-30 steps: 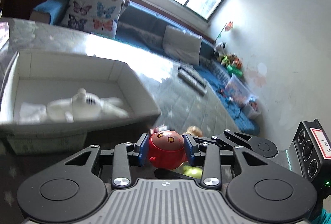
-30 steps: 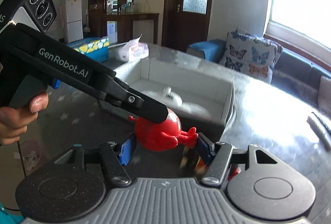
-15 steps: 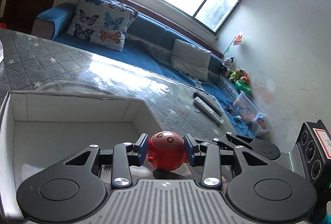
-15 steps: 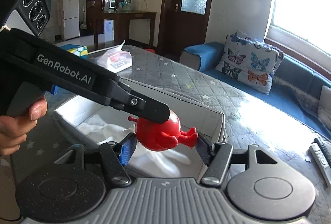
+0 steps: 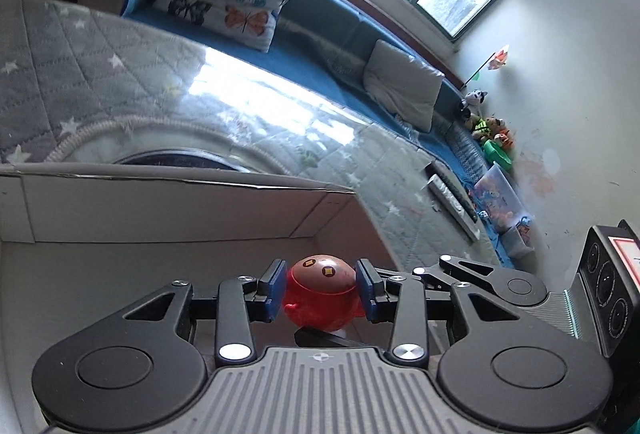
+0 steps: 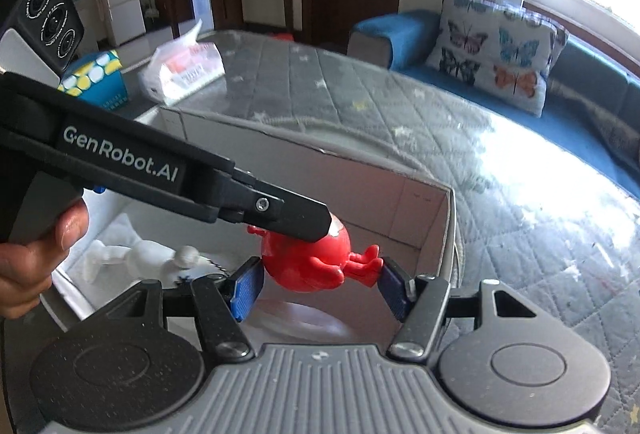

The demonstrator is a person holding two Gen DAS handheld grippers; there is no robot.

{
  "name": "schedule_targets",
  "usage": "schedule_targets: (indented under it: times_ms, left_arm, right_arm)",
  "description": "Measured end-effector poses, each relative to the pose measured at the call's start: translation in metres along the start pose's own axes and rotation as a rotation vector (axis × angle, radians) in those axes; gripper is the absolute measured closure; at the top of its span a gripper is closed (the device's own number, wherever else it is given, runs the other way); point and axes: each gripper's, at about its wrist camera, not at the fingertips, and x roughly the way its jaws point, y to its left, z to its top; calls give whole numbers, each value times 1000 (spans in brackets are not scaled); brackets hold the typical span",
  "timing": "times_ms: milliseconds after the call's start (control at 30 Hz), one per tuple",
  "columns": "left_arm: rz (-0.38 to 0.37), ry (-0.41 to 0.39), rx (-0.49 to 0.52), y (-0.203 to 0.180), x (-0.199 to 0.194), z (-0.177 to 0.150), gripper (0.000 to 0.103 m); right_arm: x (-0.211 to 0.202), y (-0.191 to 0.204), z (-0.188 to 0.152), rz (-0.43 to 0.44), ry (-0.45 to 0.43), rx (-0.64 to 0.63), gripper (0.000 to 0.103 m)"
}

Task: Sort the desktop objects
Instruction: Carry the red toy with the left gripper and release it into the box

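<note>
A red round toy figure (image 5: 320, 294) with a brown cap hangs over the inside of an open white cardboard box (image 5: 160, 181). My left gripper (image 5: 321, 290) is shut on its head, a blue pad pressing on each side. In the right wrist view my right gripper (image 6: 316, 282) is shut on the same toy (image 6: 308, 262): one pad lies against its body, the other against its feet. A black finger (image 6: 280, 209) of the left gripper covers the toy's top there. A white plush toy (image 6: 132, 254) lies on the floor of the box (image 6: 320, 149).
The box stands on a grey quilted table under glass (image 6: 520, 213). A tissue pack (image 6: 184, 65) and a blue box with yellow dots (image 6: 96, 77) sit beyond it. Two remote controls (image 5: 452, 201) lie near the table's far edge. A person's hand (image 6: 32, 254) holds the left gripper.
Both grippers have carried the red toy from in front of the box to over its inside, and a little lower. The grip on the toy looks the same.
</note>
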Motion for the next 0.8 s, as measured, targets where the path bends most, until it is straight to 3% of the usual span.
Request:
schedule_targets:
  times_ms: [400, 800]
  left_arm:
    - [11, 41, -60, 15, 10, 4, 62]
    - [21, 41, -69, 12, 11, 7, 62]
  right_arm:
    - [23, 16, 1, -43, 64, -71, 39]
    - [13, 12, 3, -26, 35, -48, 38]
